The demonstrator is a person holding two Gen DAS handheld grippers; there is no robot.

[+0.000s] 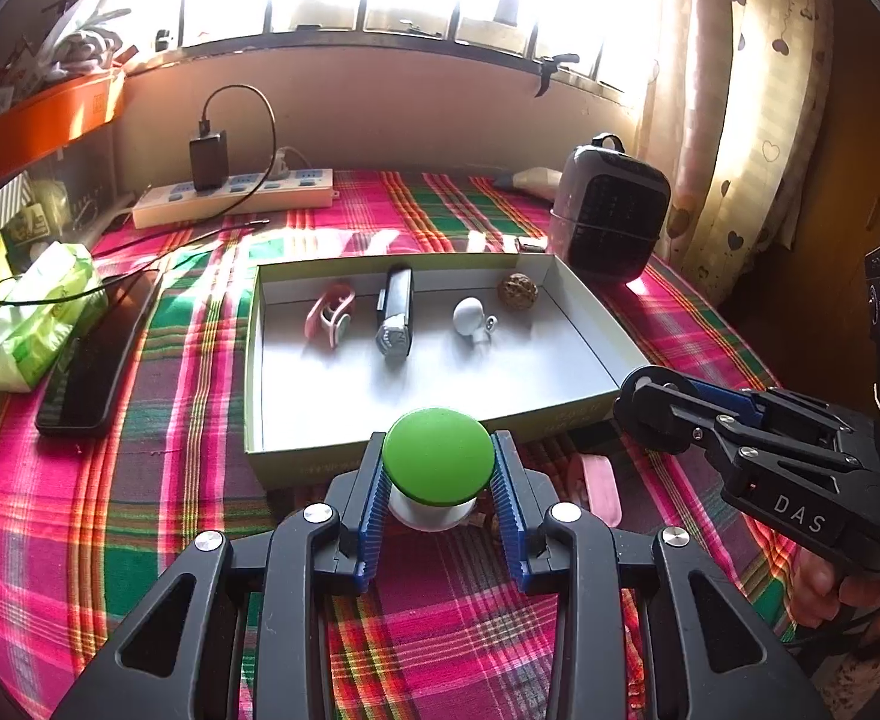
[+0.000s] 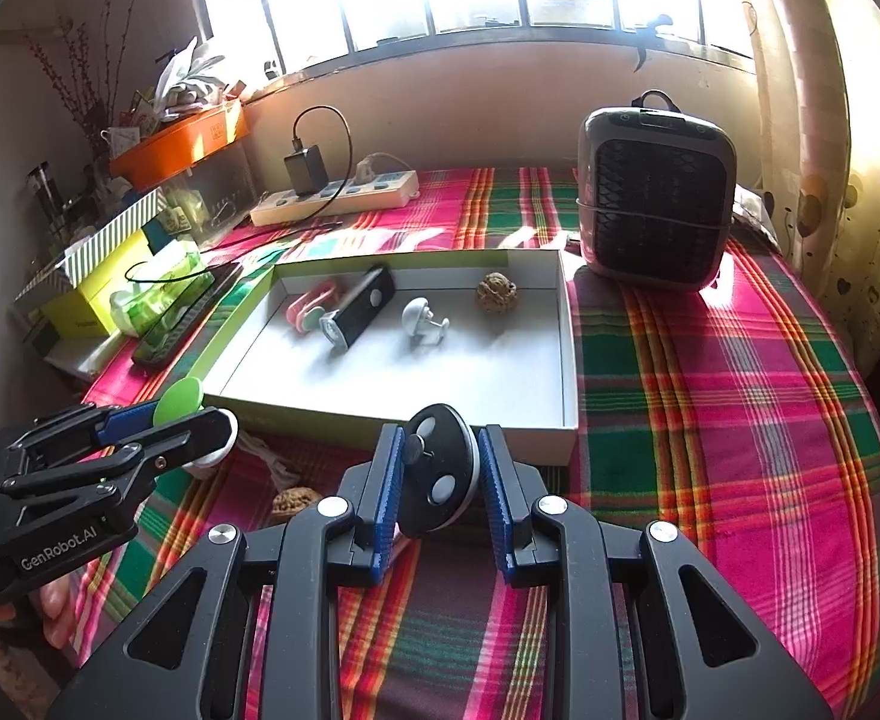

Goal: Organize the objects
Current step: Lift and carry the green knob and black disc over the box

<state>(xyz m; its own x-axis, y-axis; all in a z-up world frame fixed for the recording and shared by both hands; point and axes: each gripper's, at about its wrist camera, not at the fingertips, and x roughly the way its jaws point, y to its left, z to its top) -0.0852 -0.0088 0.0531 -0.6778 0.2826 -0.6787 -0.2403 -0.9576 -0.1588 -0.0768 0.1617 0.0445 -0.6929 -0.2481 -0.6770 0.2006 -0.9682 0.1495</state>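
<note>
Clamping a green-capped jar (image 1: 438,468), the left gripper (image 1: 438,480); right gripper (image 2: 440,480) grips a black disc (image 2: 440,471).

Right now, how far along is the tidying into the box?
Done: a pink clip, a black flashlight, a white hook and a walnut lie in the box. In hand: the left gripper holds a green-topped jar, the right gripper a black disc. Left: another walnut and a pink item on the tablecloth.

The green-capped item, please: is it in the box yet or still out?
Out: the left gripper holds it before the box near wall.
</note>
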